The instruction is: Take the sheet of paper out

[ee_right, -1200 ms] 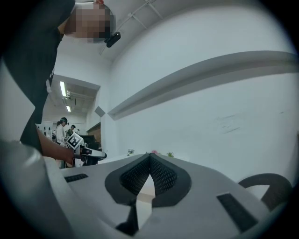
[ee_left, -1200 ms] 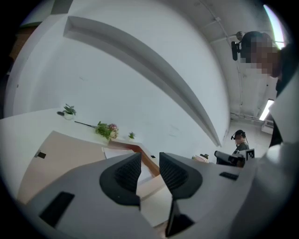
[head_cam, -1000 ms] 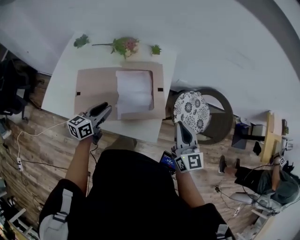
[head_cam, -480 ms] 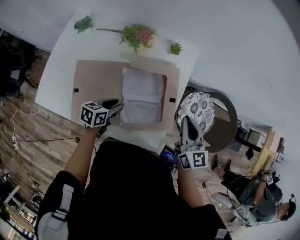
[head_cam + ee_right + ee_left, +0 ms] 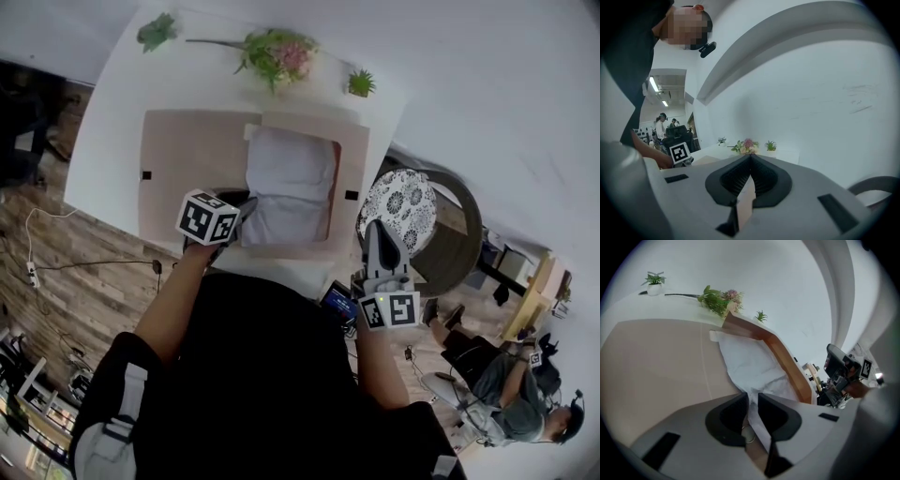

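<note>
**Left arm.** The bare left forearm reaches forward over the near edge of the table point(image 5: 108, 122). The left gripper point(image 5: 242, 208) tilts forward and down onto the near left corner of the sheet of paper point(image 5: 291, 183). In the left gripper view, the left gripper point(image 5: 753, 397) has its jaws a narrow gap apart and closing. The crumpled edge of the sheet of paper point(image 5: 750, 364) stands in that gap, and the pads are not yet clamped on it.

**Right arm.** The right gripper point(image 5: 372, 230) is held off the table, past its right side. It points forward over a round patterned seat point(image 5: 401, 202). In the right gripper view, the right gripper point(image 5: 750, 157) has its jaws clenched tip to tip, with nothing between them.

**Task item.** The white, creased sheet lies in the right half of an open cardboard box point(image 5: 187, 159). The box flap lies flat on the table to the left. The raised brown wall point(image 5: 761, 336) of the box runs along the far side of the sheet.

**Markings.**
- Each gripper carries a cube with black-and-white square markers: the left cube point(image 5: 208, 217) and the right cube point(image 5: 392, 309).
- The left cube point(image 5: 679, 152) also shows in the right gripper view.

**Surroundings.** A flower sprig point(image 5: 277, 54) lies at the far edge of the table.
</note>
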Demonstrator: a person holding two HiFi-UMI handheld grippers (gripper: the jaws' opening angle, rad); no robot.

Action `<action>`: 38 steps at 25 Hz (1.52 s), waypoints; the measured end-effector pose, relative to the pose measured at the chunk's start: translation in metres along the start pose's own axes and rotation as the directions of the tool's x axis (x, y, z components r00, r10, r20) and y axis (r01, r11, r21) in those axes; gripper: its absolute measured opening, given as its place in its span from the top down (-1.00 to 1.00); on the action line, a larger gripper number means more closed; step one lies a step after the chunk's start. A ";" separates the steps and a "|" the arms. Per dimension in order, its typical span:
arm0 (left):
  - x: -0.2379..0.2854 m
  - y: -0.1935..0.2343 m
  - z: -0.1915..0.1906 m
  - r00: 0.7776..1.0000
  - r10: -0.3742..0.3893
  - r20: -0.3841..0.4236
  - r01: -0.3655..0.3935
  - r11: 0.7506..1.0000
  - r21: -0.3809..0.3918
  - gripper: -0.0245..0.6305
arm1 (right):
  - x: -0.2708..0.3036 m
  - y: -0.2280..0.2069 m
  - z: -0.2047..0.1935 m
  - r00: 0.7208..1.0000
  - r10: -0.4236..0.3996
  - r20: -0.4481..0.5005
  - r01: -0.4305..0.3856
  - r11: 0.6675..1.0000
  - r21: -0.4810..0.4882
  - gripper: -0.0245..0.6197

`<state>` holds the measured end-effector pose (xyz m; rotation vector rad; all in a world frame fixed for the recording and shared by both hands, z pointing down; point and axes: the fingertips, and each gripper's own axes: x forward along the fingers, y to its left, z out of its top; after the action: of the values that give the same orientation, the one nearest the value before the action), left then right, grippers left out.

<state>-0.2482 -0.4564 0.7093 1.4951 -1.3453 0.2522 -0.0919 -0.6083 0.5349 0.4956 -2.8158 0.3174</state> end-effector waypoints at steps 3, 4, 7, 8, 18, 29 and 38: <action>0.002 0.007 -0.001 0.998 0.055 -0.012 -0.054 0.998 0.041 0.87 | -0.001 0.001 -0.003 1.000 0.003 0.000 -0.003 1.000 0.001 0.89; 0.003 0.008 -0.001 0.998 0.056 -0.008 -0.056 0.998 0.043 0.89 | -0.002 0.002 -0.004 1.000 0.006 0.000 -0.006 1.000 -0.002 0.89; 0.001 0.009 -0.001 0.999 0.045 0.000 -0.045 0.999 0.024 0.89 | -0.005 0.005 -0.004 1.000 0.011 0.002 -0.011 1.000 -0.010 0.89; -0.001 0.010 -0.002 0.999 0.042 0.000 -0.042 0.999 0.019 0.89 | -0.007 0.006 -0.002 1.000 0.011 0.007 -0.011 1.000 -0.011 0.89; -0.080 0.010 0.009 0.982 0.075 0.173 -0.084 0.996 0.042 0.91 | -0.047 0.020 0.020 0.994 0.012 0.111 -0.006 0.998 -0.061 0.89; -0.209 -0.069 0.030 0.843 0.108 0.526 -0.234 0.956 0.179 0.91 | -0.137 0.061 0.023 0.971 0.021 0.239 -0.003 0.997 -0.076 0.89; -0.270 -0.153 -0.016 0.644 0.056 0.763 -0.310 0.931 0.193 0.91 | -0.225 0.085 0.011 0.946 0.014 0.324 0.013 0.997 -0.081 0.89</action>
<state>-0.2081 -0.3139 0.4362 1.8163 -2.2240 -0.0590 0.0790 -0.4647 0.4443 0.5755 -3.1315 0.1271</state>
